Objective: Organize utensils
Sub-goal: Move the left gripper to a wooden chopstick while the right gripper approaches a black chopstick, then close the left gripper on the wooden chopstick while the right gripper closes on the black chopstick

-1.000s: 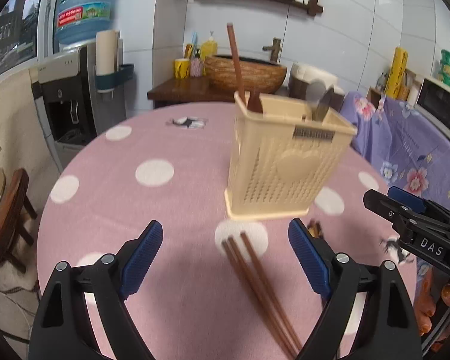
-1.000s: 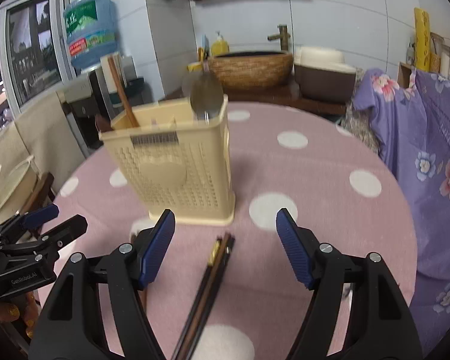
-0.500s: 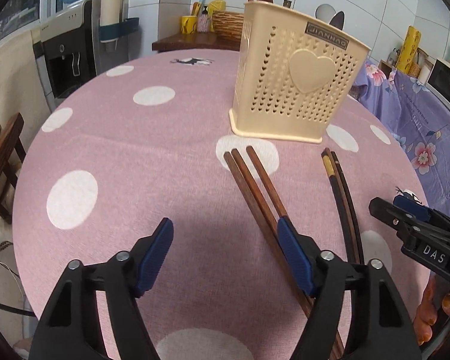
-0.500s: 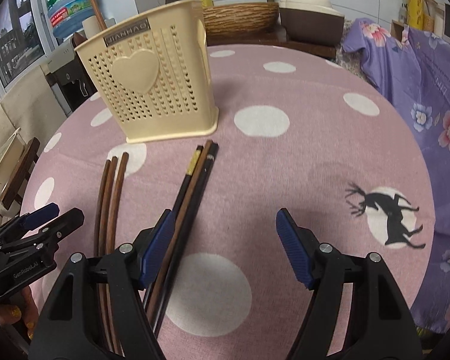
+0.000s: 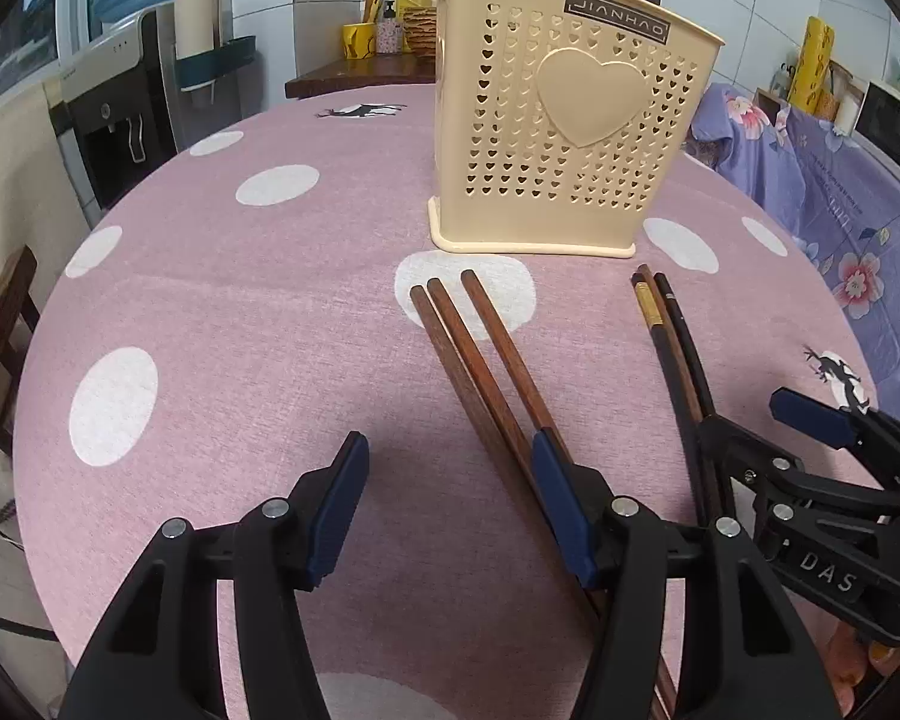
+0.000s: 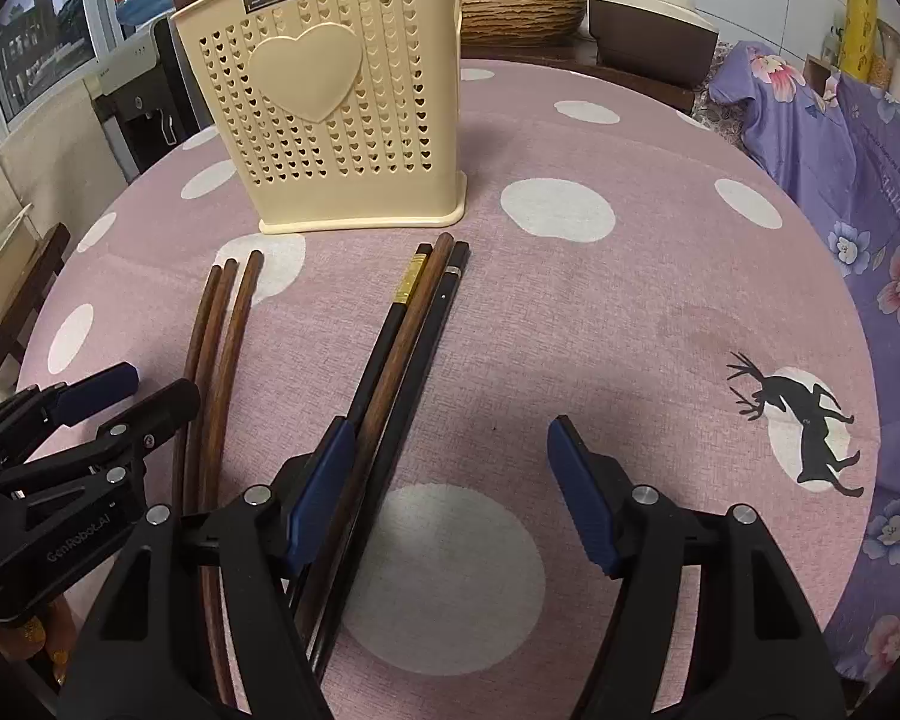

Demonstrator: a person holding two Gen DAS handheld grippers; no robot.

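Observation:
Three brown wooden chopsticks (image 5: 480, 360) (image 6: 222, 330) lie side by side on the pink dotted tablecloth (image 5: 240, 312), in front of a cream perforated utensil holder (image 5: 570, 120) (image 6: 342, 120). To their right lies a second bunch, two black chopsticks and a brown one (image 5: 666, 330) (image 6: 414, 324). My left gripper (image 5: 450, 450) (image 6: 156, 384) hovers low over the brown set, its jaws closing. The sticks run by its right finger, not pressed. My right gripper (image 6: 450, 438) (image 5: 756, 420) is open over the dark bunch, closing a little. Those sticks pass at its left finger.
The holder has a brown chopstick and spoons standing in it. A water dispenser (image 5: 126, 96) and a wooden chair (image 5: 0, 324) stand past the table's left edge. Purple floral cloth (image 6: 858, 192) covers furniture on the right. A woven basket (image 6: 522, 6) sits on a sideboard behind.
Both grippers have come down close to the table and tipped downward, so the chopsticks now lie at their fingers. The left jaws have narrowed.

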